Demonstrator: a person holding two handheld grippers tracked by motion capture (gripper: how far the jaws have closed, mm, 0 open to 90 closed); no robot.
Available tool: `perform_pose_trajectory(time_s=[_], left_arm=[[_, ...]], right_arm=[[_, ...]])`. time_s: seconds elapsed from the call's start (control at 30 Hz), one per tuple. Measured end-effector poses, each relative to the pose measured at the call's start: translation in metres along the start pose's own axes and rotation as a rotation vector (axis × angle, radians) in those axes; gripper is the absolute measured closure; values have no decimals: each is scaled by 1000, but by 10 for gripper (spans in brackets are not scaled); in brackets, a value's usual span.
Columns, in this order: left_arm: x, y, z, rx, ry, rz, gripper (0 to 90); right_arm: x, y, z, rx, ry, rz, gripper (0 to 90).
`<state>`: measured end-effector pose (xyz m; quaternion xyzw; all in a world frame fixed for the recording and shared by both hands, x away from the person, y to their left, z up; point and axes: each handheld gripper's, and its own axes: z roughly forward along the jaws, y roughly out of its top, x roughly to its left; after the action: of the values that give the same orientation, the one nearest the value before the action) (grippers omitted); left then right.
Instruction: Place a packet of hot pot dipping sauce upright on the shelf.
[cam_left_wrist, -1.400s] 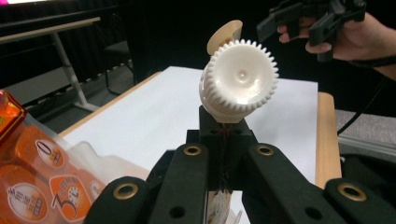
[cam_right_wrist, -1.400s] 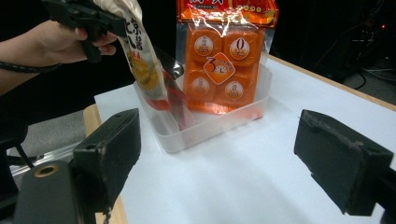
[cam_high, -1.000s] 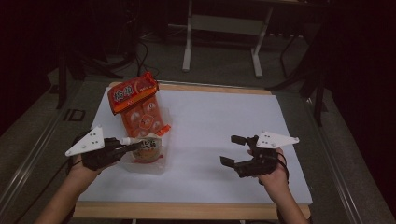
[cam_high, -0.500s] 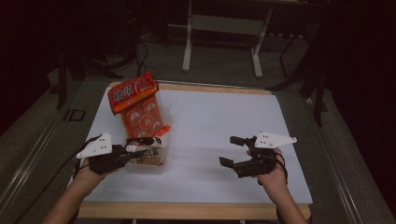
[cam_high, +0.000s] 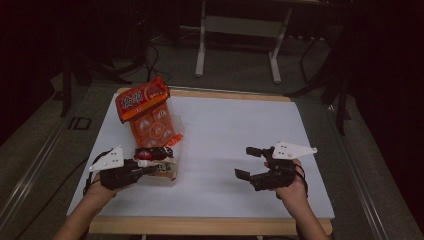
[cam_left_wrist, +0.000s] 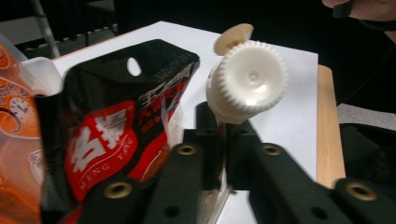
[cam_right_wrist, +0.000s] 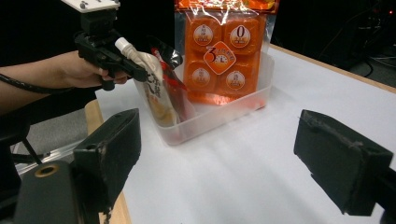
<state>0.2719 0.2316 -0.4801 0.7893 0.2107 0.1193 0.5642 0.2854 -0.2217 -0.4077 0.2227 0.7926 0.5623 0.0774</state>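
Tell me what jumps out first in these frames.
The big orange snack pack stands tilted in a clear plastic tub at the table's left. At the tub's near end the left gripper is clamped on a spouted pouch, its white ribbed cap close to that gripper's camera, with a black-and-red packet beside it. The right gripper hangs open over bare white tabletop.

The room lies dim and nearly black around the evenly lit white desk (cam_high: 240, 145), while the close views are soft, with glare on the orange packet (cam_right_wrist: 224, 51) and near jaws blurred.
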Motion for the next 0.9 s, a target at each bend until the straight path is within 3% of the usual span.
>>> perform_pose_trajectory(time_s=[0.1, 0.17, 0.27, 0.4, 0.63, 0.73, 0.8, 0.9], left_arm=[[-1, 2, -2, -5, -4, -10, 709], [-2, 3, -4, -13, 6, 4, 633], [-2, 5, -5, -14, 13, 12, 587], [-2, 16, -11, -47, 56, 3, 501], [-7, 35, -14, -66, 65, 7, 386], [-12, 45, -12, -84, 60, -28, 274], [-14, 49, -10, -88, 29, -50, 184], [-19, 55, -7, -96, 23, -61, 126]], right_arm=[[1, 0, 1, 2, 1, -2, 148], [1, 1, 1, 3, 3, -4, 149], [1, 1, 1, 4, 4, -3, 148], [2, 1, 1, 4, 6, -2, 148], [2, 1, 1, 3, 7, -2, 149], [2, 1, 0, 3, 6, -5, 149], [2, 2, 0, 2, 6, -4, 148], [3, 2, -1, 1, 6, -6, 148]])
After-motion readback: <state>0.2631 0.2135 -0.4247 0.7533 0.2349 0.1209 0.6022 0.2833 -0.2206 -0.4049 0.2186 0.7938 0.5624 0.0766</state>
